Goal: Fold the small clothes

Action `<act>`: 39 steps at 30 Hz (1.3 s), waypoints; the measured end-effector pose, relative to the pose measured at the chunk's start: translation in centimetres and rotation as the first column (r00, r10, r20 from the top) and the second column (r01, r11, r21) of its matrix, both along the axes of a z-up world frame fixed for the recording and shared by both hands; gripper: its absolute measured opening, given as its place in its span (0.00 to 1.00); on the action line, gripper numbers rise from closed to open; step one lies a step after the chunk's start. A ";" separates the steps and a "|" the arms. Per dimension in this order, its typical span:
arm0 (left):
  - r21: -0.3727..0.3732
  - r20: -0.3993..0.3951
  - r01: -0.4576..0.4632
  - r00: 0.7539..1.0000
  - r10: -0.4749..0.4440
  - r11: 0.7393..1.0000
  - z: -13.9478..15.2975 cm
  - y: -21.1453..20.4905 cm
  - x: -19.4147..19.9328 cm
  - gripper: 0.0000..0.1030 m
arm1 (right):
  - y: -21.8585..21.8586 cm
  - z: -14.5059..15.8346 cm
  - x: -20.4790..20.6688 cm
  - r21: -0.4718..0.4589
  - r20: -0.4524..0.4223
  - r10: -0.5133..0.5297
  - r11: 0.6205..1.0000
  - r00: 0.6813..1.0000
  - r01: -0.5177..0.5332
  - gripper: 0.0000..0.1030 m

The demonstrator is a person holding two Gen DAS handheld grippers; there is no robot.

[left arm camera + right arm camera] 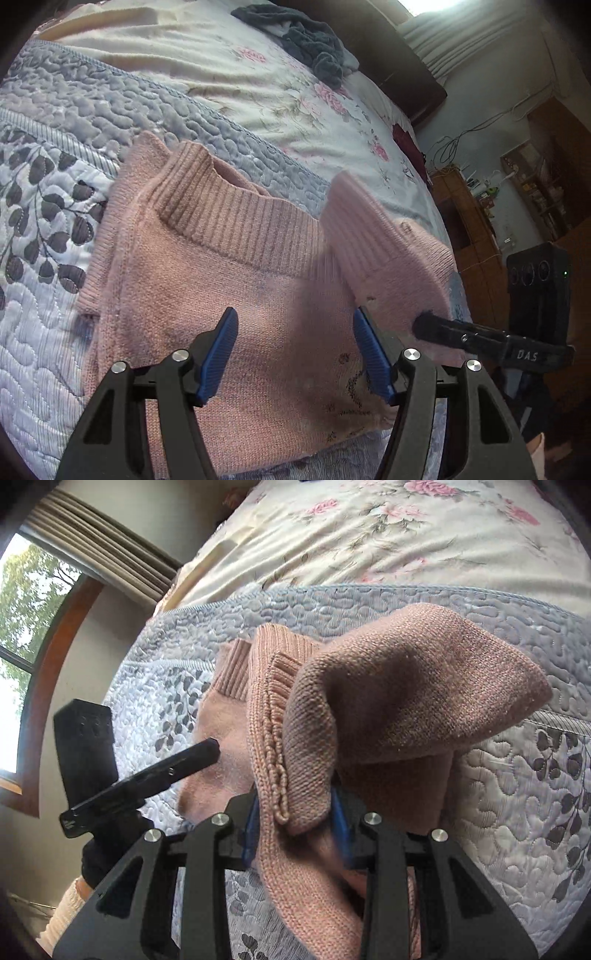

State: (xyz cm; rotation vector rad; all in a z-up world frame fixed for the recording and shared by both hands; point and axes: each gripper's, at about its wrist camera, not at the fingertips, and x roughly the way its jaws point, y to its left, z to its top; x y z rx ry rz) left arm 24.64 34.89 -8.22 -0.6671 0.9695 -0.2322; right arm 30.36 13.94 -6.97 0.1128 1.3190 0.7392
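Both wrist views look closely down (from opposite sides) onto one pink sweater (221, 295) (406, 701).

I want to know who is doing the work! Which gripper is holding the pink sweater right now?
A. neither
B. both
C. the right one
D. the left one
C: the right gripper is shut on a lifted fold of the pink sweater, while the left gripper hangs open above it with nothing between its blue pads.
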 end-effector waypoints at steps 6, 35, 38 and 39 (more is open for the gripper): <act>-0.062 -0.022 -0.012 1.000 0.011 0.998 -1.2 0.7 0.4 0.63 | 2.2 -3.1 0.1 -0.018 -0.076 0.016 1.000 0.997 -0.017 0.52; -0.195 -0.044 -0.023 0.999 0.014 0.981 -4.4 -3.7 3.5 0.71 | -13.9 -4.4 -2.8 0.104 -0.158 -0.202 0.970 0.967 0.220 0.59; -0.178 -0.036 -0.048 0.998 0.043 0.983 -3.4 -3.1 2.6 0.71 | -13.9 -4.5 -3.1 0.109 -0.156 -0.199 0.970 0.967 0.217 0.59; -0.172 -0.035 -0.059 0.998 0.054 0.983 -3.1 -2.8 2.1 0.71 | -13.9 -4.5 -3.2 0.112 -0.154 -0.197 0.970 0.968 0.215 0.59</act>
